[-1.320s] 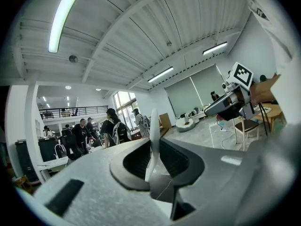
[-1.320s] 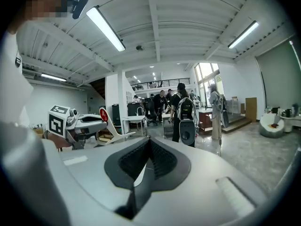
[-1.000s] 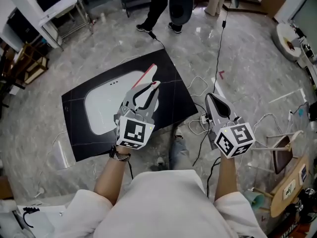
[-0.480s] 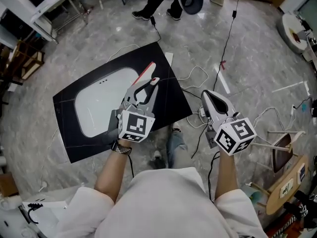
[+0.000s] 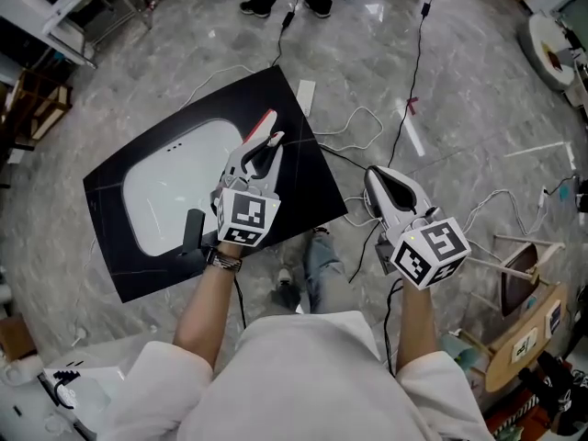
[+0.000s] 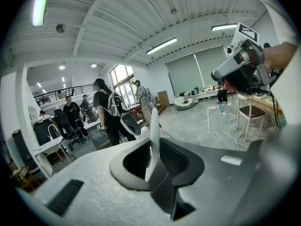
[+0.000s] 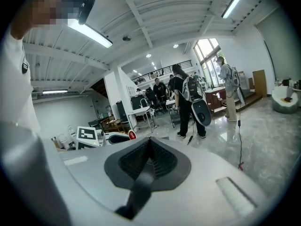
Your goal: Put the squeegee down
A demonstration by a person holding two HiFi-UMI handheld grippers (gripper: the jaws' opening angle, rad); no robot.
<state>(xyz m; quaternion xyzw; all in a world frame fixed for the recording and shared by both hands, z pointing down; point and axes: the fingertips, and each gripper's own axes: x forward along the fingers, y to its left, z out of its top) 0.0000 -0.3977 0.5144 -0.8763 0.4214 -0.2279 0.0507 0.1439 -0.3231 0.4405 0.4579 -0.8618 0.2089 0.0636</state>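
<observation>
- The marble floor [image 5: 478, 108] carries everything here. The black panel [image 5: 308, 186] lies flat on it, and every place below is given from that panel.
- A white pane [image 5: 170, 191] fills the panel's middle and leaves a black border all round.
- Your left gripper [image 5: 273, 141] hangs above the panel, over the pane's right end. Its fingers are clamped on the squeegee [image 5: 263, 125], and the left gripper view shows the thin white blade standing on edge between them.
- Your right gripper [image 5: 374, 177] sits just off the panel's right corner, above the loose cables [image 5: 363, 122]. Its fingers are together with nothing between them.
- The squeegee's red-edged end pokes out past the left fingers toward the panel's far edge. It looks to be held clear of the surface, though I can't tell how far above it.
- I judge you're in the lowering step: the tool is gripped and over the panel, not yet laid down.
- Next you need to bring the left gripper down until the squeegee rests on the panel. Then spread the fingers and draw back without dragging the blade.
</observation>
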